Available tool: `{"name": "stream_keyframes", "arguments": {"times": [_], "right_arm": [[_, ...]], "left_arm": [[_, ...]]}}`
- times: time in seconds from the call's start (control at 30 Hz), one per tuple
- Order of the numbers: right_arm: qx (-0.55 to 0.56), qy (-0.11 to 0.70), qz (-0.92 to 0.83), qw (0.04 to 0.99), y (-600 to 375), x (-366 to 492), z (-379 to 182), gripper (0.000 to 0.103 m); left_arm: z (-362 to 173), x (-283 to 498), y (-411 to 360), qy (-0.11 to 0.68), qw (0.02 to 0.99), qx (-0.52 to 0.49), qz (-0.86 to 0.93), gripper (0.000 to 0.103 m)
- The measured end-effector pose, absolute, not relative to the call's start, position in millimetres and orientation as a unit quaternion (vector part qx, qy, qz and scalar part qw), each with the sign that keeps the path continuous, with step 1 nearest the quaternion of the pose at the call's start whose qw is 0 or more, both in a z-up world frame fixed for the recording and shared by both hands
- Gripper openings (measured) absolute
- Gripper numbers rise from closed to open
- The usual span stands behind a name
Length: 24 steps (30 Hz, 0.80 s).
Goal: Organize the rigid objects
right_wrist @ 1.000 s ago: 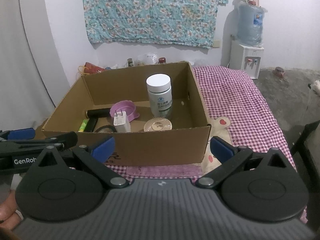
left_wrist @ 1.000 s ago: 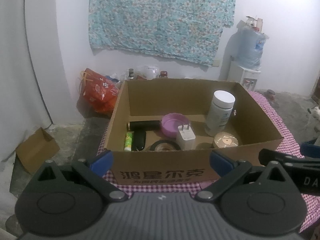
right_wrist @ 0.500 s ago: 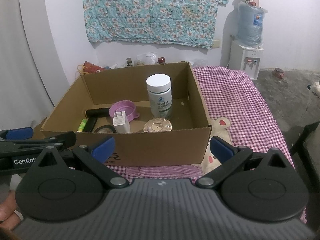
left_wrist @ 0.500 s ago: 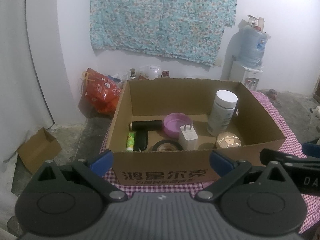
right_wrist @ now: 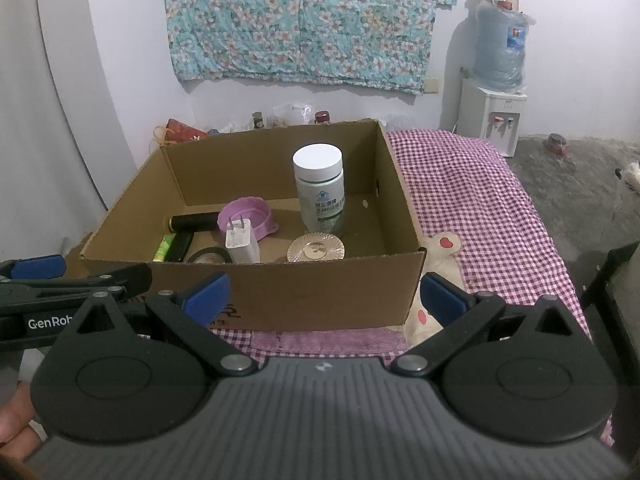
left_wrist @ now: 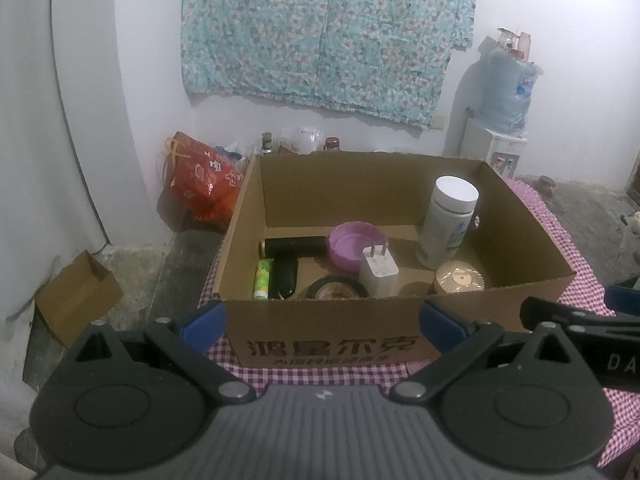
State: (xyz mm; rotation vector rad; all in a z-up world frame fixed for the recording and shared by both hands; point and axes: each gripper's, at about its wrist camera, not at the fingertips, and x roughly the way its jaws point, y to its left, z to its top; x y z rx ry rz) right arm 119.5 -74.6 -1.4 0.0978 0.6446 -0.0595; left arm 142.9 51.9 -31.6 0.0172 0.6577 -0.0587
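**Hovering before the first pick**

Reaching in comes next: both fingers spread, empty, left gripper point(left_wrist: 322, 322), right gripper point(right_wrist: 324, 300) at lower frame. Objects sit mid-frame inside cardboard box point(right_wrist: 280, 292); clear the near wall, take white bottle point(right_wrist: 320, 192) upright.

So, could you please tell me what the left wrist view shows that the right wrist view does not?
Only the left wrist view shows the small empty carton on the floor and the printed characters on the box front. Only the right wrist view shows the long stretch of checked cloth right of the box and a person's fingers. Both show the cardboard box with the white bottle, purple bowl and white charger, and open grippers.
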Motion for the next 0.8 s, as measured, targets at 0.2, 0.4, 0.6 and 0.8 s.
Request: {"name": "stream_keyframes", "arguments": {"times": [0.2,0.4,0.6,0.8], "right_arm": [[0.047,0.318,-0.029,0.946,-73.5,121.4,-1.8,0.102],[0.039,0.308,-0.02,0.95,-74.4,120.5,3.8,0.102],[0.036,0.276,0.063,0.959,-92.2,142.5,43.8,0.102],[0.029,0.347,0.145,0.926,-93.3,219.8,47.5,0.101]], "left_arm": [[-32.3,142.4,52.1,0.324,0.946,0.006,-0.029,0.103],[-30.1,145.0,60.3,0.328,0.944,-0.017,-0.044,0.103],[-13.4,159.1,78.4,0.318,0.948,-0.006,-0.02,0.103],[2.2,176.2,101.4,0.298,0.954,-0.016,0.011,0.103]]}}
